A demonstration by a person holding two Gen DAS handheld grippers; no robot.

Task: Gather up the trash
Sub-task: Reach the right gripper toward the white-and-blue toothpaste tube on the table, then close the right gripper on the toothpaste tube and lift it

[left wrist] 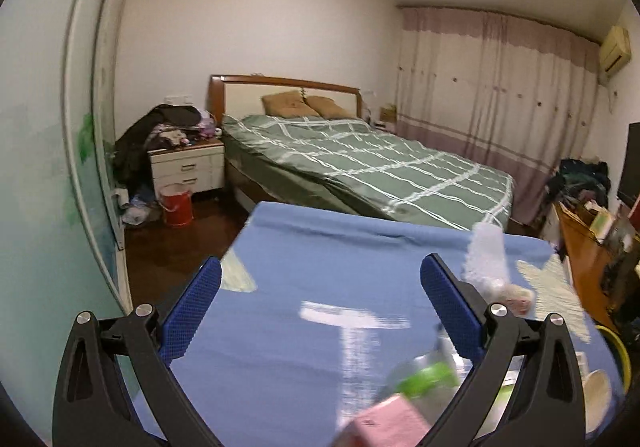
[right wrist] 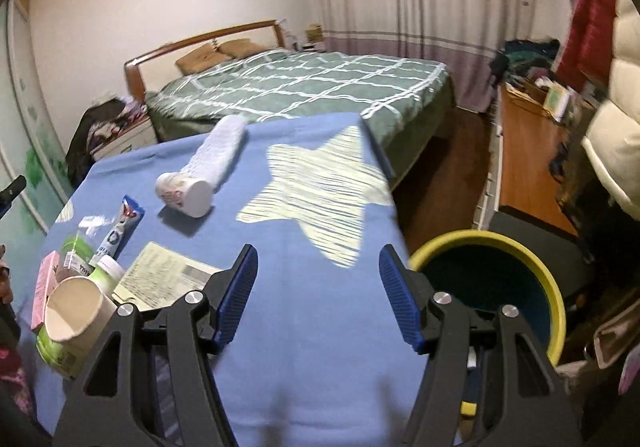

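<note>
While every piece of trash lay on the blue-covered worktop, nothing looked collected: paper cup, tipped white cup, wrapper, printed slip. Yellow-rimmed bin stood just beside the worktop. Left claw and right claw hovered above, tilted down, jaws apart, empty.

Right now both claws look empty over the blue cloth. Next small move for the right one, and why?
Probably swing the right claw left to the paper cup lying on its side. Its jaws stand open and empty, that cup looks like the closest trash, and the yellow-rimmed bin sits just off the cloth's right edge for the drop.
</note>
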